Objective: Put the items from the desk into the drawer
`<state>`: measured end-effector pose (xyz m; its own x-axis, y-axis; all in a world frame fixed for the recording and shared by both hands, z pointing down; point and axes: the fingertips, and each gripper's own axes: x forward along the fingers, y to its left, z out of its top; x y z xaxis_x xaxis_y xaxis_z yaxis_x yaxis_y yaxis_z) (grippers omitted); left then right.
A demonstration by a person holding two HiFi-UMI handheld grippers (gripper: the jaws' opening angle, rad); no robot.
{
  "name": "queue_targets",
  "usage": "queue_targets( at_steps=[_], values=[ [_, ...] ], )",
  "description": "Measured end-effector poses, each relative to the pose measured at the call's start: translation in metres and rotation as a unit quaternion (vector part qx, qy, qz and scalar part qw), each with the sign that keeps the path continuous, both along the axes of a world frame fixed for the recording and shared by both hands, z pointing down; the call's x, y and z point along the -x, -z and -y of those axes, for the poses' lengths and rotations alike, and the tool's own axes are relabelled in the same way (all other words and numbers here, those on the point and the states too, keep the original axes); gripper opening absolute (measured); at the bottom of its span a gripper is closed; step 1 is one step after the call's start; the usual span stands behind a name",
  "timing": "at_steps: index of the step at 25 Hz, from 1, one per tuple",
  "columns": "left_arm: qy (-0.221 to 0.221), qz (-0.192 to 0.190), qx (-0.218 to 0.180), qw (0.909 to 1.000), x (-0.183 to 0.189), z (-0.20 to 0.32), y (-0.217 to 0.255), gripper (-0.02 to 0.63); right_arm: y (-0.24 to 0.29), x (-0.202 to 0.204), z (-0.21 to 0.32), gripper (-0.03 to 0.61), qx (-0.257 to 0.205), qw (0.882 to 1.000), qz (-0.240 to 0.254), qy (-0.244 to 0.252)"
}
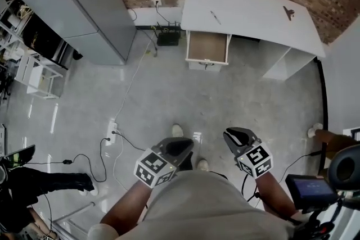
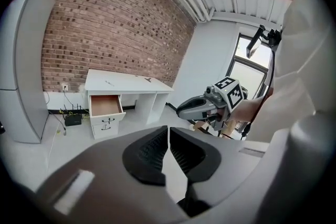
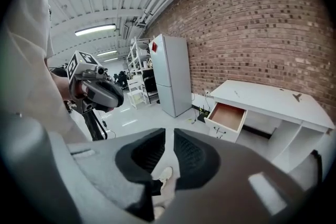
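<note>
nothing stowed so far: both items sit on the desk, and the drawer is open and bare.
a thin pen-like item lies toward the left edge, a small dark item near the right back corner. left gripper and right gripper hang well away from the desk, jaws pinched to a narrow slit, empty. grey floor, brick wall, tall grey cabinet.

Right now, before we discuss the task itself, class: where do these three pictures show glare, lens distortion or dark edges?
Head view: pale glare streaks lie on the glossy floor at the left. Left gripper view: fisheye bend, black corners, and the window is washed out bright. Right gripper view: the brick wall bows into a curve, and the ceiling lamp glares.
</note>
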<state>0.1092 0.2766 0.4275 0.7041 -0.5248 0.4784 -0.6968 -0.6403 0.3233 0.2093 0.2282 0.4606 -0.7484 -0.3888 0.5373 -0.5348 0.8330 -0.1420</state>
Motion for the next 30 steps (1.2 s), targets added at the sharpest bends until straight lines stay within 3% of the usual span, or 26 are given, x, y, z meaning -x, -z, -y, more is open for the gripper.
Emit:
queue_targets(
  at_steps=[7, 12, 19, 24, 30],
  values=[
    [-0.059, -0.024, -0.011, 0.9979, 0.047, 0.102, 0.004, 0.018, 0.014, 0.043, 0.085, 0.037, -0.008, 0.999, -0.025, -0.039],
    [-0.097, -0.019, -0.016, 0.9950, 0.082, 0.165, 0.006, 0.012, 0.021, 0.073, 0.157, 0.037, -0.021, 0.997, -0.029, -0.070],
    [-0.065, -0.039, 0.011, 0.9971, 0.115, 0.213, -0.003, 0.008, 0.025, 0.102, 0.242, 0.037, -0.037, 0.997, -0.047, -0.055],
    [-0.034, -0.043, 0.026, 0.9982, 0.128, 0.260, -0.006, 0.008, 0.009, 0.106, 0.331, 0.037, -0.020, 0.998, -0.037, -0.054],
    [0.013, -0.005, 0.021, 0.9997, 0.137, 0.342, -0.013, 0.008, -0.035, 0.106, 0.456, 0.037, 0.009, 0.999, -0.042, -0.032]
  ],
)
